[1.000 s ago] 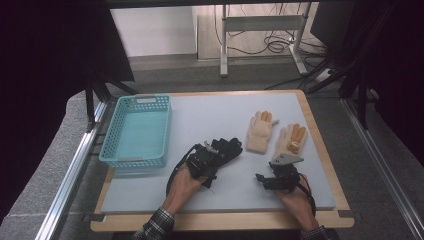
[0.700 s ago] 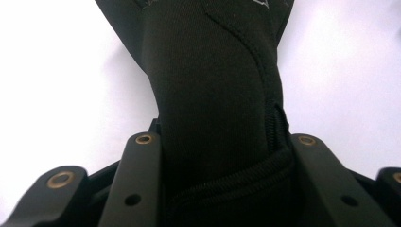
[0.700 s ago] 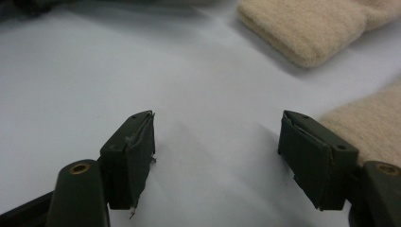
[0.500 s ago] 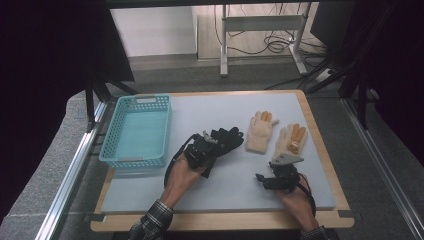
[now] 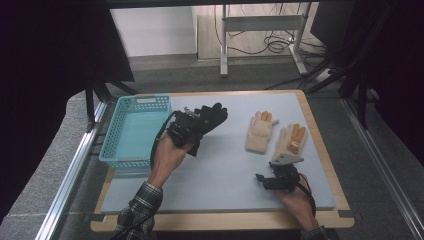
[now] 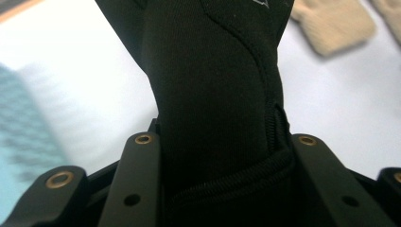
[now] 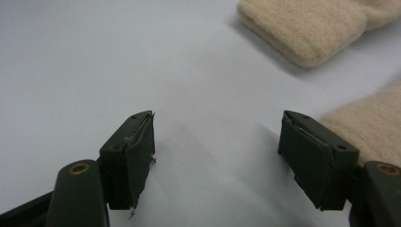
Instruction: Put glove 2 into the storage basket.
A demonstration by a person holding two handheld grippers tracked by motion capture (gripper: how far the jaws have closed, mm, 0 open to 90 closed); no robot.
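Left gripper (image 5: 192, 125): jaws pinching the black glove (image 6: 213, 94), lifted beside the blue basket (image 5: 132, 131). Right gripper (image 7: 217, 156): jaws spread wide, empty, near the beige gloves (image 5: 260, 132).

Your left gripper (image 5: 192, 127) is raised off the surface, forearm angled up and forward, jaws just closing and now clamped. Your right gripper (image 5: 280, 175) sits low near the surface, jaws wide apart, empty.

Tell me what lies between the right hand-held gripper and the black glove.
In the high view, only bare table mat separates the right hand-held gripper from the black glove, which the left hand-held gripper holds.
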